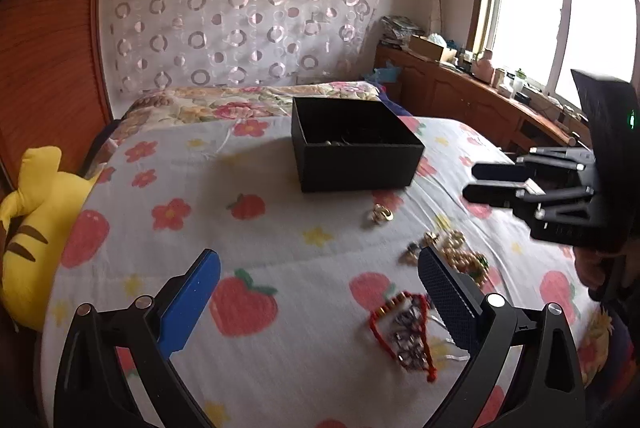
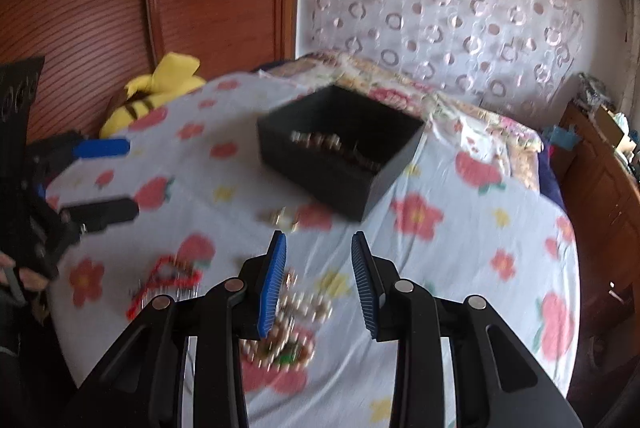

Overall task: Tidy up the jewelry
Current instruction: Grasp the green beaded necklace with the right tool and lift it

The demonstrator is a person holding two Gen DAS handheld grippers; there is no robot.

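While the black box (image 1: pixel 356 144) stands open toward the far side of the flowered bedspread (image 1: pixel 256 228), the loose jewelry lies nearer the person, between the box and both sets of tongs. The left tongs (image 1: pixel 320 292) are spread wide and hold nothing; the red beaded piece (image 1: pixel 404 332), a roughly triangular loop whose long axis runs away from the camera, lies on the cloth between their tips, close to the right-hand finger. The right tongs (image 2: pixel 320 280) stand partly open, with nothing pinched; the pale bead cluster (image 2: pixel 296 324) lies directly beneath and just behind their tips, partly hidden by the left-hand finger. A small gold piece (image 1: pixel 380 214) rests alone, just in front of the box and ahead of both tongs. The right tongs appear nearer the bead cluster, the left nearer the red piece; either pick would likely call for a downward reach, then a carry forward to the box. Count: one box, already holding some items, too blurred to number; one red piece; one gold piece; one bead cluster, whose separate pieces cannot be told apart; two tongs; one yellow plush toy (image 1: pixel 32 228) at the bed's left edge
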